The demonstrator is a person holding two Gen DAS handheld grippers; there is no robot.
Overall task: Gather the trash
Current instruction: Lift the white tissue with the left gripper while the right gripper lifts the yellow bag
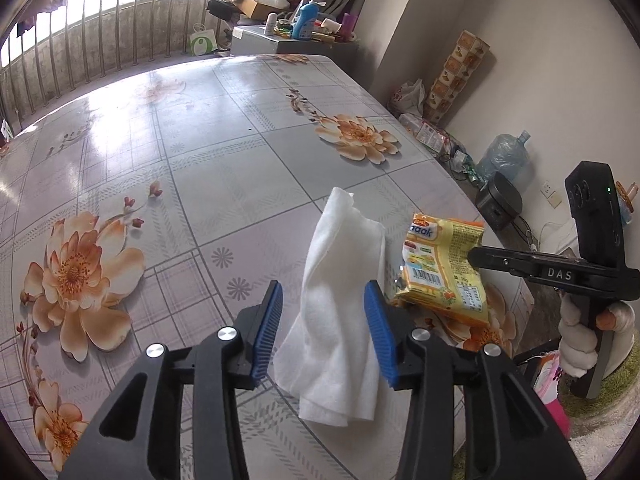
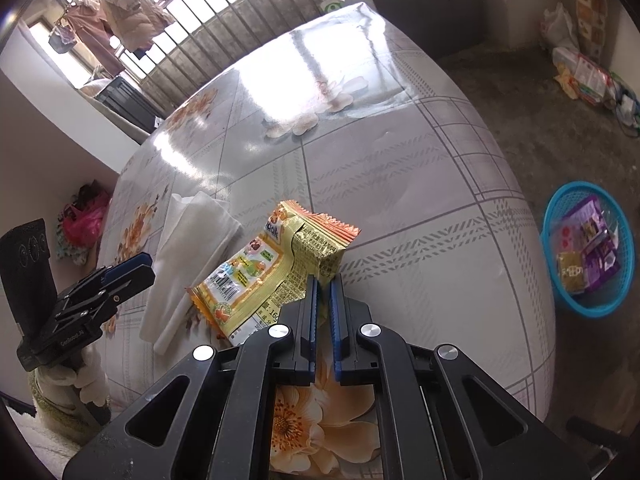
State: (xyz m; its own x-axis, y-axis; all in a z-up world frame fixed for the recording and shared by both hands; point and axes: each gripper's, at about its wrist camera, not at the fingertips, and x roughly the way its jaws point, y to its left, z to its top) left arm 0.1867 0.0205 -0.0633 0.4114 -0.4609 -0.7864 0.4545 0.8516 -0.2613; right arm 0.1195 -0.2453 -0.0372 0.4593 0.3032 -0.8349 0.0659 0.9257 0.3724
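1. The table (image 1: 224, 128) fills most of both views, covered with a glossy grey checked cloth printed with orange flowers.
2. On the floor, at 3 o'clock in the right wrist view and well apart from the table, stands a blue basket (image 2: 560, 216) holding purple and yellow wrappers.
3. A white tissue (image 1: 340, 300) lies crumpled on the table near its edge, running from centre toward 6 o'clock in the left wrist view; its upper end stands up off the cloth.
4. The yellow snack packet (image 2: 260, 272) sits just beside the tissue, at 3 o'clock of it in the left wrist view, its near corner raised off the table.
5. The left gripper (image 1: 324, 320) hangs over the tissue with its blue fingers (image 1: 268, 328) spread wide, one on each side of the tissue; whether they touch it is unclear.
6. The right gripper (image 2: 323, 292) has its blue pads nearly pressed together, pinching the packet's edge at the centre of the right wrist view. In the left wrist view it reaches in from 3 o'clock, held by a gloved hand (image 1: 580, 336).
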